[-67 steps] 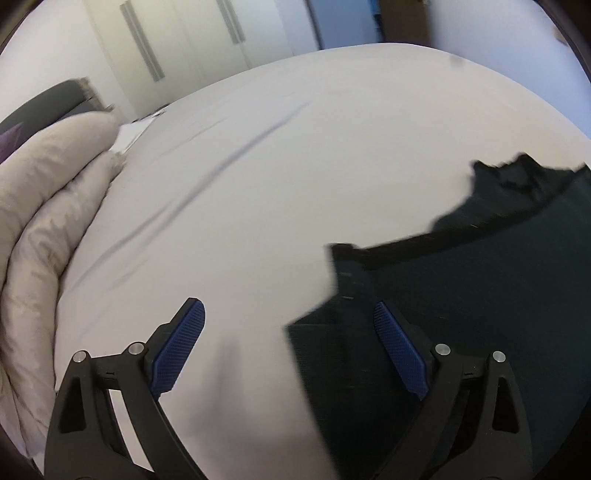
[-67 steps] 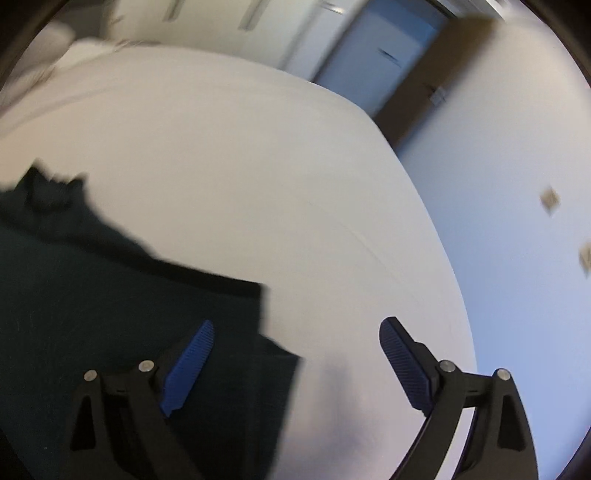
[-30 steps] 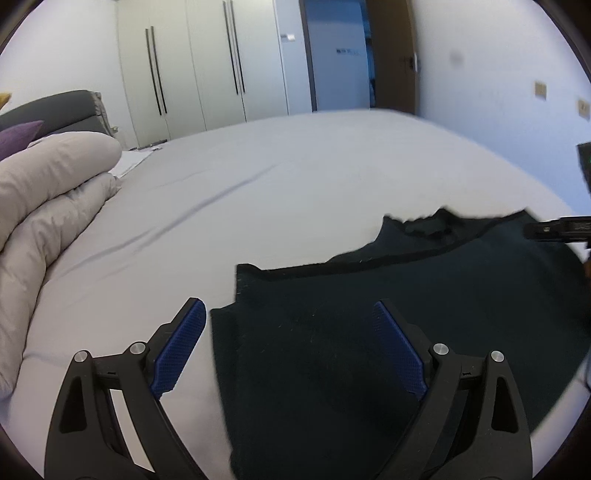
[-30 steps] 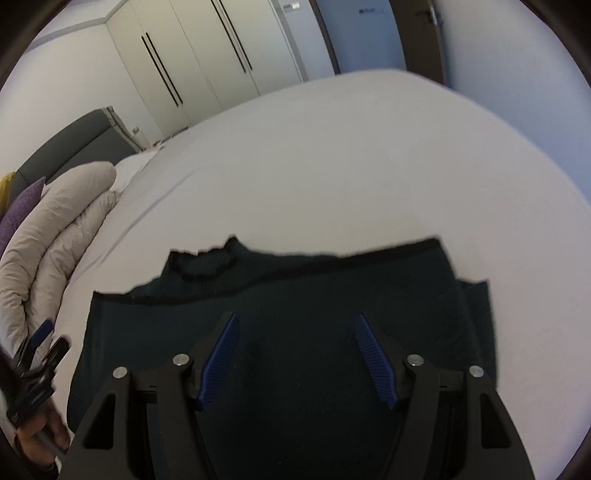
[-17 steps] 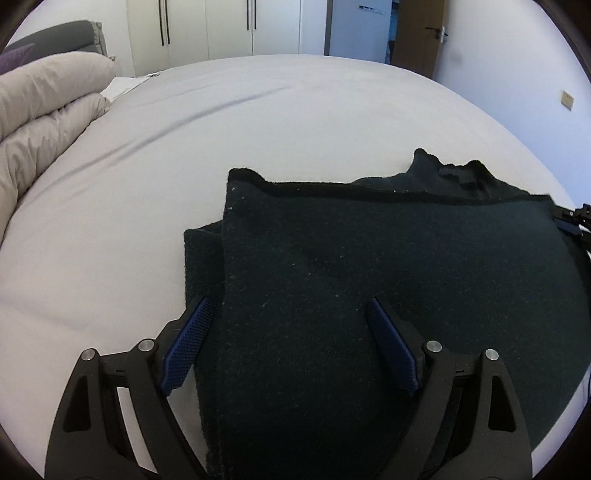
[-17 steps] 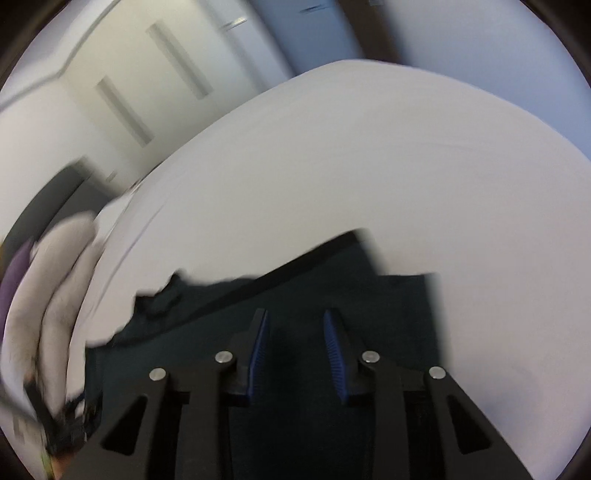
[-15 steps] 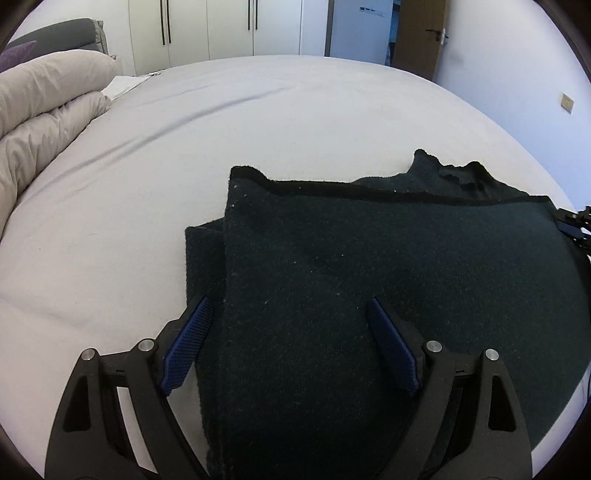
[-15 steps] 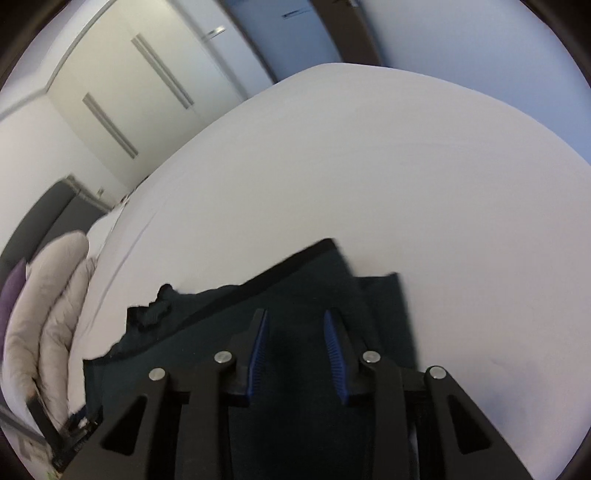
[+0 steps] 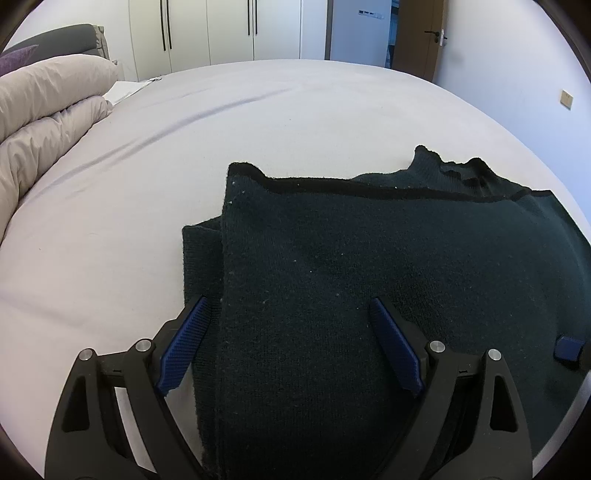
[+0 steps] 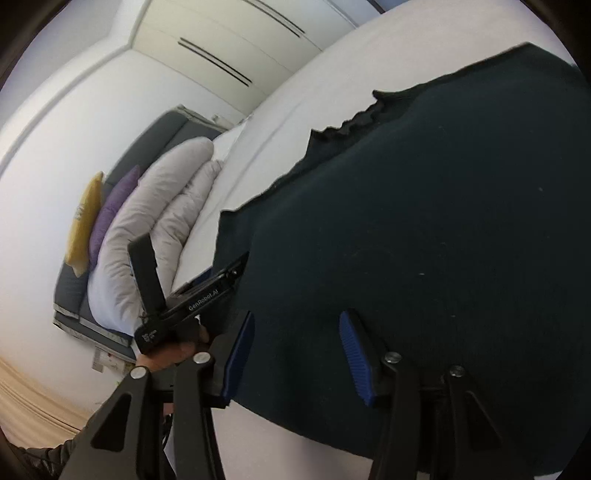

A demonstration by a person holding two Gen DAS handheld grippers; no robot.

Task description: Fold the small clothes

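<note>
**Right claw swung across knit**

Since 0.5 s ago, right gripper (image 10: pixel 295 350) swung leftward, jaws wider, empty. Dark green knitted sweater (image 9: pixel 369 266) lies folded on white bed sheet (image 9: pixel 110 221). Left gripper (image 9: pixel 288 339) wide open, empty, w/ tips over the fabric.

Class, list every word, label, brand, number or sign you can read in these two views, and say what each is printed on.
"GenRobot.AI": white print on the left gripper, seen from the right wrist.
A small white mark on the same gripper, nearer the hand: too small to read.
A dark strip of print on the pale door in the left wrist view: too small to read.
The sweater shows no label or print.
</note>
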